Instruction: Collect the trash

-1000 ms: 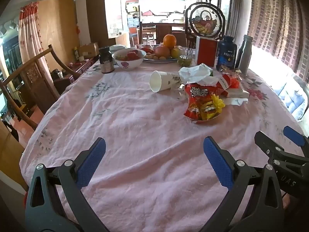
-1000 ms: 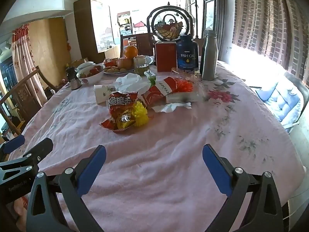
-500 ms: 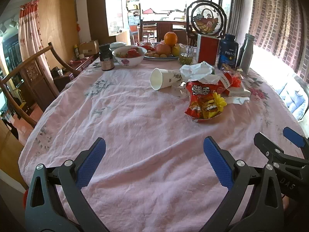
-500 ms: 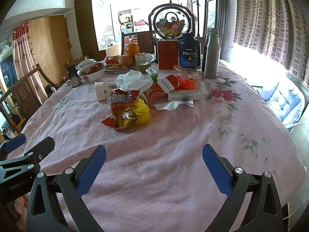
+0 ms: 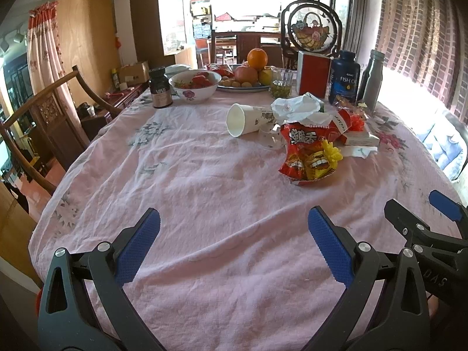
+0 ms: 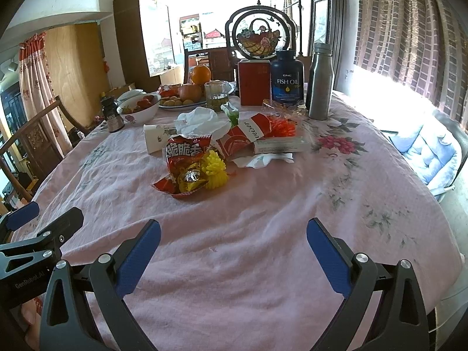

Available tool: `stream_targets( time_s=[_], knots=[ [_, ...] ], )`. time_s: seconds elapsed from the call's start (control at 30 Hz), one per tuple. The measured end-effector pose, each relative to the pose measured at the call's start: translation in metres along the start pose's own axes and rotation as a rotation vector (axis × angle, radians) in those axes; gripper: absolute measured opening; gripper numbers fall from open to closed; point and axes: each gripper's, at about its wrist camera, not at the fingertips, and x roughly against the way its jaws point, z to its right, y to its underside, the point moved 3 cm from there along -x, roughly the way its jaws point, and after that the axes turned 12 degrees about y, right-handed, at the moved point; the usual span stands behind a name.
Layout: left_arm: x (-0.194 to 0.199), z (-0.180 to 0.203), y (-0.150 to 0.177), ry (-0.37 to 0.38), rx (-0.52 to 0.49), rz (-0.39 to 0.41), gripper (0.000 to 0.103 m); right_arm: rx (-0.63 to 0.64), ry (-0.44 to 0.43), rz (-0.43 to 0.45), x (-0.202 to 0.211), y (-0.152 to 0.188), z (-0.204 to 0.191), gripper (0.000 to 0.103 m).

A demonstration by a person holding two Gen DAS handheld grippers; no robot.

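A heap of trash lies on the pink tablecloth (image 5: 181, 181): a red snack bag (image 5: 304, 155), also in the right wrist view (image 6: 184, 161), a tipped white paper cup (image 5: 242, 120), crumpled white tissue (image 5: 295, 106), a yellow pom-pom (image 6: 215, 169) and a red carton (image 6: 251, 136). My left gripper (image 5: 234, 228) is open and empty, low over the near cloth, well short of the heap. My right gripper (image 6: 234, 231) is open and empty beside it, to the right.
At the back stand a fruit plate with an orange (image 5: 257, 58), a strawberry bowl (image 5: 194, 86), a dark jar (image 5: 159, 92), a red box (image 5: 313, 73), a fish oil bottle (image 6: 286, 77) and a steel flask (image 6: 320, 82). A wooden chair (image 5: 38, 117) stands left, a sofa (image 6: 424, 152) right.
Both grippers have drawn slightly nearer the trash heap and risen a little. Both stay open and empty.
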Motion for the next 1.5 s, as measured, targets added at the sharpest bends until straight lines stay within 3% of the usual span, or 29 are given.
stream_targets(
  time_s=[1.5],
  knots=[
    [-0.0027,0.0014,0.0033,-0.003,-0.003,-0.009,0.097,-0.003,-0.013,-0.014,-0.0055,0.0014,0.0008,0.098]
  ],
)
